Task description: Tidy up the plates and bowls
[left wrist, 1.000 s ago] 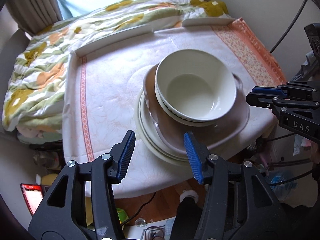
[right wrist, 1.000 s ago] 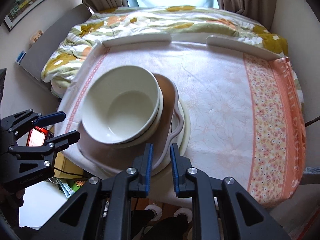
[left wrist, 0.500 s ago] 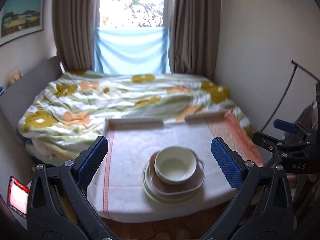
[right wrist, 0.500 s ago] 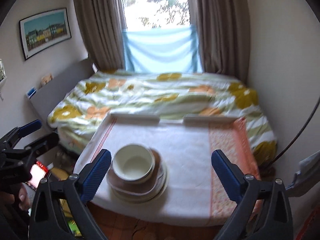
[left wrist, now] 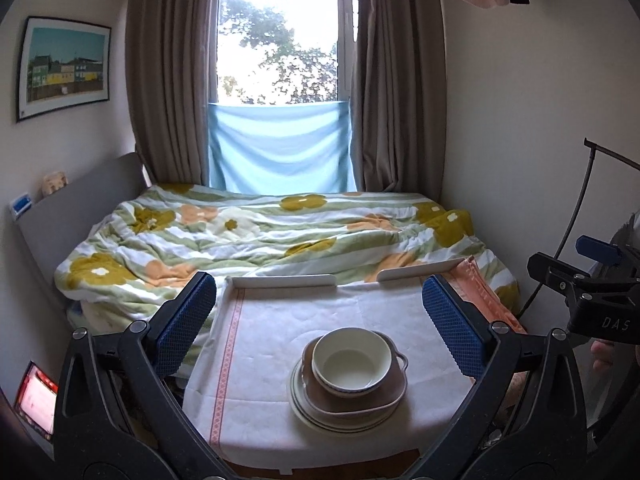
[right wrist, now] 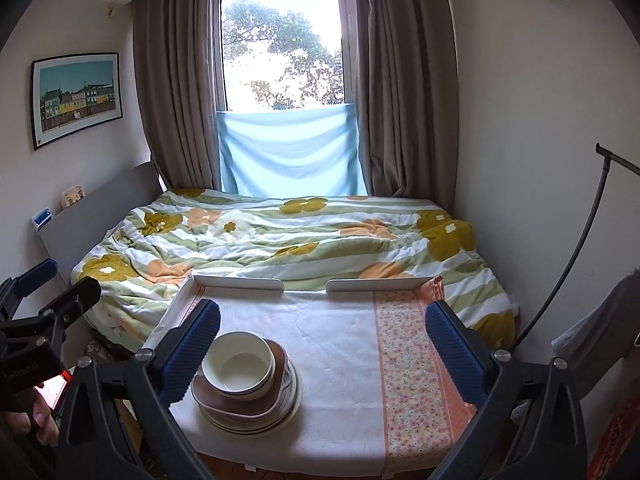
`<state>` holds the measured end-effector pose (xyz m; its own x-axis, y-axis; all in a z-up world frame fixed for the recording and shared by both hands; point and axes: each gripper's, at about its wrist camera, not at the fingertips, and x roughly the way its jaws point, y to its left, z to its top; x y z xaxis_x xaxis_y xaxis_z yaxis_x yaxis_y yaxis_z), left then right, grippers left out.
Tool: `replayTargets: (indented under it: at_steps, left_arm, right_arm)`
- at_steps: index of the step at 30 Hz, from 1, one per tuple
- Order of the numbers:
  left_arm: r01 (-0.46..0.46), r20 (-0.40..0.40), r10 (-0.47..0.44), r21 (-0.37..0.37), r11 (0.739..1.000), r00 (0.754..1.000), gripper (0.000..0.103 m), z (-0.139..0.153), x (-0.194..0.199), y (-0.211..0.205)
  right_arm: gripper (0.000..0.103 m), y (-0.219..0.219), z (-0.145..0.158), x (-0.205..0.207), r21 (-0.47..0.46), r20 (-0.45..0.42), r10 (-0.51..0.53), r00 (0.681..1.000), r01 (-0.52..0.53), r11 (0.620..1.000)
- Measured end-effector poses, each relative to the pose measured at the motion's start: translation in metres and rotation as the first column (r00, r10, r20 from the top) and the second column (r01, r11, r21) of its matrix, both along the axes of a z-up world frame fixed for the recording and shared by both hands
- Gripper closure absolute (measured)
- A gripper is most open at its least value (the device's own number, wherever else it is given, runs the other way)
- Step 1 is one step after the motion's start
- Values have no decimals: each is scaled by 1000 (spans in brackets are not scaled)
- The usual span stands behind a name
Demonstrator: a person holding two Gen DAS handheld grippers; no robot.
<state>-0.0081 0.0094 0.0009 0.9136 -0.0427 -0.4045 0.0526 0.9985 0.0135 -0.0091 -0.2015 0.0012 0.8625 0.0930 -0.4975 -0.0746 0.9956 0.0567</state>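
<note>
Left gripper (left wrist: 320,332): jaws spread wide, holding nothing, raised well back from the table (left wrist: 264,344). Blue pads (left wrist: 185,330) at 9 and 3 o'clock of the left wrist view.

Right gripper (right wrist: 322,346): jaws spread wide, holding nothing, likewise well back from the table. In the left wrist view it shows at 3 o'clock at the frame edge.

Bowl (left wrist: 351,361): white, upright, topmost item of the stack; at 6 o'clock in the left wrist view, at 7 o'clock in the right wrist view, just beside the right gripper's left pad in the picture.

Dish (left wrist: 394,390): brown with small side handles, directly under the bowl.

Plates (left wrist: 304,408): pale, stacked under the dish, resting on the cloth (left wrist: 256,360) near the table's front edge.

Cloth: white with an orange patterned band along the right side, covering the table.

Bed (left wrist: 260,236): floral quilt in green, mustard and orange, at 12 o'clock beyond the table.

Window (left wrist: 280,40): above the bed, brown curtains either side, blue fabric across its lower part.

Picture (left wrist: 64,72): framed, on the wall at 10 o'clock.
</note>
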Motion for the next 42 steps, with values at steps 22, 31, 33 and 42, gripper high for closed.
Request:
replayTargets:
  at_steps: [22,31,33,42]
  left_arm:
    - [-32,38,31,20,999,999,0,6,-6,-7]
    - [-25,44,25,17,1000,999,0,8,-4,-8]
    - [-22,45,21,15,1000,999,0,8,-5,-8]
    - [-18,49,17,14,1000,999,0,9,-3,-9]
  right_arm:
    - [1,-4,3,0,3,28,-11,1000,11,1000]
    - [1,-7,4,4,0,36,-23,999,23,1000]
    - [1,-7,4,4,-3,41,-26,999,26,1000]
    - [1,-6,4,4,-11,48,-36,998,37,999]
